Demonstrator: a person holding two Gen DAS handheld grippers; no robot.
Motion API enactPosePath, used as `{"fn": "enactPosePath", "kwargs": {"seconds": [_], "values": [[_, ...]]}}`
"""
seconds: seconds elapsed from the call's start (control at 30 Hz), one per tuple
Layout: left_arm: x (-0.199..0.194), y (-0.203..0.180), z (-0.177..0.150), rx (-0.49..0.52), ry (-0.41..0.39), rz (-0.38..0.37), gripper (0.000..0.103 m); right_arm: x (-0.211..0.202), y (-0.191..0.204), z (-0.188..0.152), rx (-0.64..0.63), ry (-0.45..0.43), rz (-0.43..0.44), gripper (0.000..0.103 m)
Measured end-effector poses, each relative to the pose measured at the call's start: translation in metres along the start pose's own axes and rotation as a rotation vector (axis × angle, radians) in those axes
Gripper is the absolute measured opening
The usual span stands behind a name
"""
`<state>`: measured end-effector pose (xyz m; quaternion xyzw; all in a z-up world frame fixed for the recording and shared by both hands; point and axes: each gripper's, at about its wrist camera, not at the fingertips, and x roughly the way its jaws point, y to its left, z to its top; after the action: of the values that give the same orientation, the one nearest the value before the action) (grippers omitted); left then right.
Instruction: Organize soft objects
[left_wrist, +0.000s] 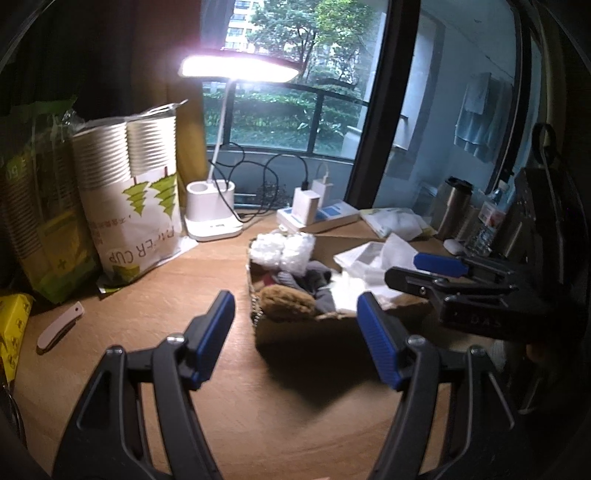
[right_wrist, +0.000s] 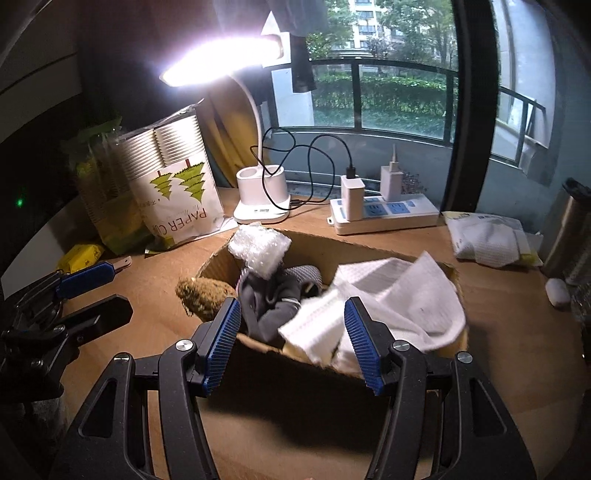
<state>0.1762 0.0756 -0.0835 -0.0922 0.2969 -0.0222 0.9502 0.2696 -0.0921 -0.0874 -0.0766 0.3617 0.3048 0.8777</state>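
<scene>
A cardboard box (right_wrist: 369, 246) stands on the wooden desk and holds soft things: a bubble-wrap wad (right_wrist: 258, 247), grey socks (right_wrist: 277, 295), a brown fuzzy lump (right_wrist: 201, 295) and white cloths (right_wrist: 399, 295) that drape over its near rim. My right gripper (right_wrist: 291, 341) hovers open just before that rim; the cloth lies beyond its pads, untouched. In the left wrist view the same box (left_wrist: 314, 334) sits ahead, with the brown lump (left_wrist: 286, 302) and bubble wrap (left_wrist: 280, 251) showing. My left gripper (left_wrist: 297, 334) is open and empty in front of it. The right gripper (left_wrist: 424, 271) reaches in from the right.
A lit white desk lamp (right_wrist: 260, 199), a bag of paper cups (right_wrist: 173, 188) and a green pack stand at the back left. A power strip (right_wrist: 384, 216) with chargers lies behind the box. A pack of wipes (right_wrist: 487, 236) and a steel flask (right_wrist: 569, 229) are at the right.
</scene>
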Motion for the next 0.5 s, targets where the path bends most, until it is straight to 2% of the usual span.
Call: {"fn": "enactPosePath", "kwargs": {"seconds": [0.5], "values": [[-0.021,-0.03,-0.011,0.034,-0.006,-0.019,0.07,-0.046,-0.014,-0.029,0.03,-0.033,-0.034,0.062]]}}
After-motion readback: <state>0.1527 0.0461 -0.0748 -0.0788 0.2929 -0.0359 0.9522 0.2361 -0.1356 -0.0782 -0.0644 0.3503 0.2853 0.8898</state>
